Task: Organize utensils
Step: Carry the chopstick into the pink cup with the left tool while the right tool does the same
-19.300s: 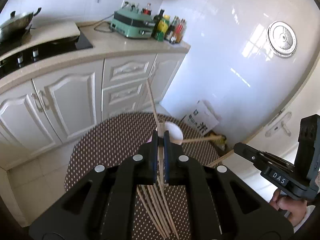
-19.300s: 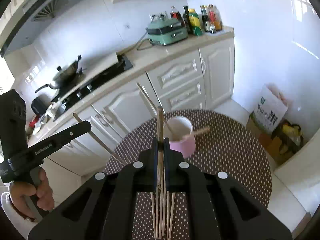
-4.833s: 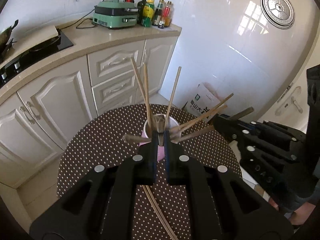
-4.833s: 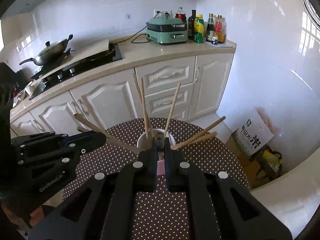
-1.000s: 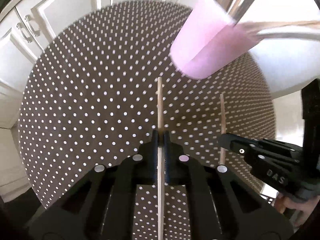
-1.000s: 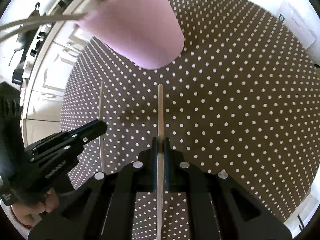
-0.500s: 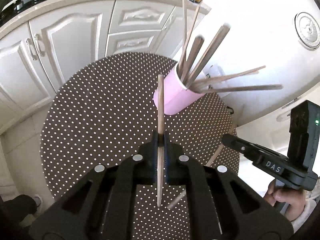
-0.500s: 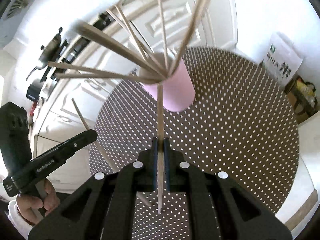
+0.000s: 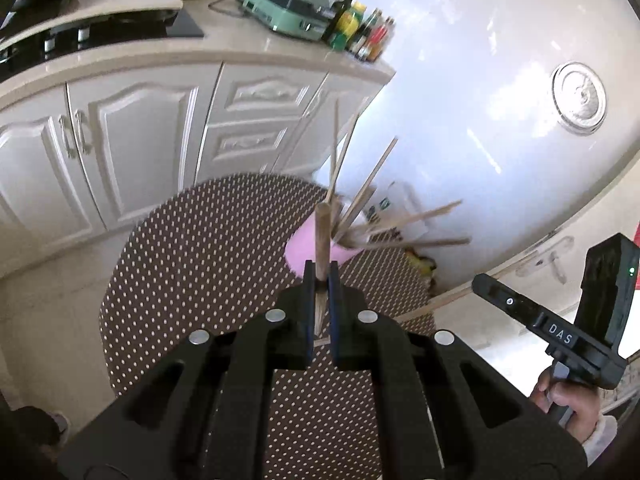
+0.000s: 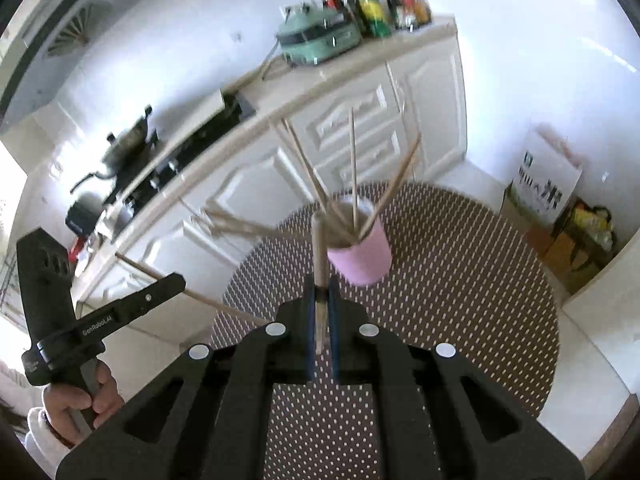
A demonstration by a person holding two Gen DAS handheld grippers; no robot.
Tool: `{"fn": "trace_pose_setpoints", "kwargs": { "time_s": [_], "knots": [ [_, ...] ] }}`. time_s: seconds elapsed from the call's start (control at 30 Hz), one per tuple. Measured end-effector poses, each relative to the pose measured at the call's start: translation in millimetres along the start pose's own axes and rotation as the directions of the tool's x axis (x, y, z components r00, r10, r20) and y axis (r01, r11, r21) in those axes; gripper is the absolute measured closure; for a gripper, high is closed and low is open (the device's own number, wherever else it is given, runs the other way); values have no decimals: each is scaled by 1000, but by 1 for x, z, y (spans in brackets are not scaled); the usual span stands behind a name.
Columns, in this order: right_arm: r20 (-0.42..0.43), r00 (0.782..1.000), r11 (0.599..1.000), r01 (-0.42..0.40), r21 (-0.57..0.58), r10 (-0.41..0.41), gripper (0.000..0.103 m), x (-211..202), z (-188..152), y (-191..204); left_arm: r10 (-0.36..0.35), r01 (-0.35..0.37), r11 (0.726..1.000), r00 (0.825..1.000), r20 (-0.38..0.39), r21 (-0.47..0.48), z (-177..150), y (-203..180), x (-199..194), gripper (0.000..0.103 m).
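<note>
A: What is taking up most of the room?

B: The kitchen cabinets [image 9: 140,136] are running along the back wall, with a green appliance [image 9: 288,8] and a row of bottles [image 9: 360,36] sitting on the worktop. In front of them the round desk [image 10: 460,280], covered in a brown dotted cloth, is filling the lower middle of both views.

A: And on the desk?

B: A pink cup [image 10: 362,256] is standing near its far side, with a fan of chopsticks [image 10: 352,168] leaning out of it in every direction.

A: What is the left gripper [image 9: 321,280] doing?

B: Its jaws are pinching one wooden chopstick [image 9: 322,240], almost fully closed on it. The stick is pointing forward, with its tip showing in front of the cup.

A: And the right gripper [image 10: 321,284]?

B: The same: its jaws are clamping a second chopstick [image 10: 319,256], whose far end is lying just left of the cup in that view.

A: Is each gripper visible from the other camera?

B: Yes. The right one [image 9: 520,308] is showing at the right edge of the left view, with a hand [image 9: 568,404] gripping its handle. The left one [image 10: 132,308] is showing at the left edge of the right view, with a chopstick crossing its tip.
</note>
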State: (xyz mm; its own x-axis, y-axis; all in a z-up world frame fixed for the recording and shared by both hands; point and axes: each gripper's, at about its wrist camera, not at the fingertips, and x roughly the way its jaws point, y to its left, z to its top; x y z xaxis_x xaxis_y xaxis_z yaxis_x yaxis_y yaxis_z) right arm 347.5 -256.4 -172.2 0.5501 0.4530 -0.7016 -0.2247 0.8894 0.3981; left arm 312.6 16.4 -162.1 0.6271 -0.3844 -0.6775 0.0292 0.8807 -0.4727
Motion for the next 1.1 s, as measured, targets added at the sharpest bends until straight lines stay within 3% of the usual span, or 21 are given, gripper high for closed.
{"fn": "trace_pose_setpoints", "kwargs": {
  "time_s": [0.33, 0.57, 0.8, 1.1],
  "knots": [
    [173, 985, 1000, -5, 3, 4, 98, -47, 39, 2, -58, 53, 998, 988, 142, 34, 40, -19, -46, 97],
    [222, 975, 1000, 4, -30, 3, 98, -49, 62, 12, -76, 67, 997, 975, 210, 49, 71, -30, -59, 97],
    [230, 973, 996, 44, -72, -26, 98, -35, 79, 15, -49, 32, 996, 975, 218, 80, 95, -35, -42, 97],
    [199, 976, 986, 117, -118, -92, 98, 7, 90, 5, 4, -14, 998, 989, 148, 67, 110, -21, 12, 97]
  ]
}}
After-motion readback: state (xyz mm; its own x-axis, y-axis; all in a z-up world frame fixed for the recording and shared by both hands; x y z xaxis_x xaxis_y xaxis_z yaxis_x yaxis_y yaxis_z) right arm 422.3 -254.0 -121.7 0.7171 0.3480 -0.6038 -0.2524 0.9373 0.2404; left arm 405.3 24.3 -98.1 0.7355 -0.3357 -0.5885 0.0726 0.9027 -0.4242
